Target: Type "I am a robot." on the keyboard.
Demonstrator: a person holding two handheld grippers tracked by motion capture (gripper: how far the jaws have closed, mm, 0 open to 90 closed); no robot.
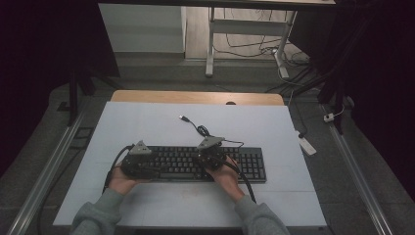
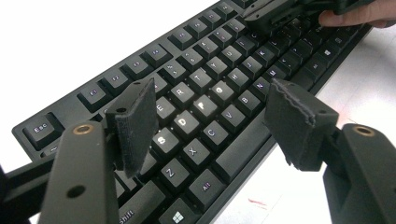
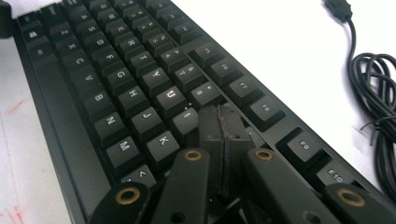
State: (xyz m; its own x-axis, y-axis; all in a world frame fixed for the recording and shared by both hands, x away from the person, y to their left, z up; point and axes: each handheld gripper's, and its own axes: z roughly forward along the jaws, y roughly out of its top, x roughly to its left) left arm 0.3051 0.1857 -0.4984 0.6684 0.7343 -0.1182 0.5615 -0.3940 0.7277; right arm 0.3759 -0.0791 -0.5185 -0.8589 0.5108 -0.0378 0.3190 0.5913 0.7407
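Observation:
A black keyboard (image 1: 195,164) lies across the middle of the white table (image 1: 147,127). My left gripper (image 1: 147,164) hovers over its left end. In the left gripper view it (image 2: 212,95) stands open, its pads (image 2: 135,121) apart above the lit letter keys of the keyboard (image 2: 196,112), with nothing between them. My right gripper (image 1: 204,157) is over the keyboard's middle. In the right gripper view it (image 3: 223,112) is shut, pads pressed together, tips down at the keys (image 3: 154,93) near the I key. The right gripper (image 2: 280,11) also appears far off in the left gripper view.
The keyboard's black cable (image 1: 201,130) lies coiled behind it, ending in a loose USB plug (image 1: 184,118). The coil (image 3: 378,93) and the plug (image 3: 338,9) lie right of the function keys. A white power strip (image 1: 307,145) lies on the floor to the right.

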